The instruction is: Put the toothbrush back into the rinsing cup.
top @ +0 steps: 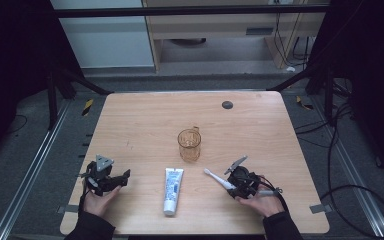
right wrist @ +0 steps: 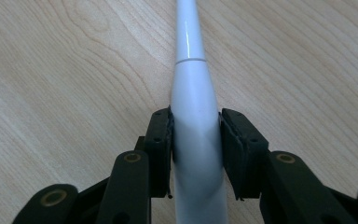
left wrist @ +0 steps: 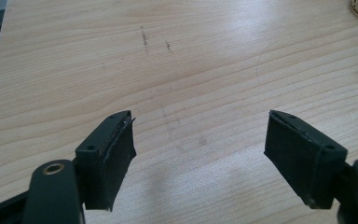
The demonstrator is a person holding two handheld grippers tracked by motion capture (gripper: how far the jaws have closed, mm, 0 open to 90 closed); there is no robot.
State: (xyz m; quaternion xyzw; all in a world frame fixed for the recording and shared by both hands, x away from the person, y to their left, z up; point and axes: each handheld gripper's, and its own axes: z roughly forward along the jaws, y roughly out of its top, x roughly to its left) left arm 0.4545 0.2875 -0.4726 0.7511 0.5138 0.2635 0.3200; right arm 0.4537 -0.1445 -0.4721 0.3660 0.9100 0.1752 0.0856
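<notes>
the right gripper (right wrist: pixel 196 154) pinches the white electric toothbrush (right wrist: pixel 193 116) right of the toothpaste tube (top: pixel 172 190). the left gripper (left wrist: pixel 198 158), left of that tube, has its jaws spread wide over bare wooden table (left wrist: pixel 191 70).

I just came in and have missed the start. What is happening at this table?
A person sits at a wooden table with a gripper in each hand. The right gripper is shut on the handle of a white toothbrush, which lies low over the table with its head toward the middle. The left gripper is open with nothing between its jaws. A toothpaste tube lies flat between the two hands, and an amber cup stands upright just beyond it.
</notes>
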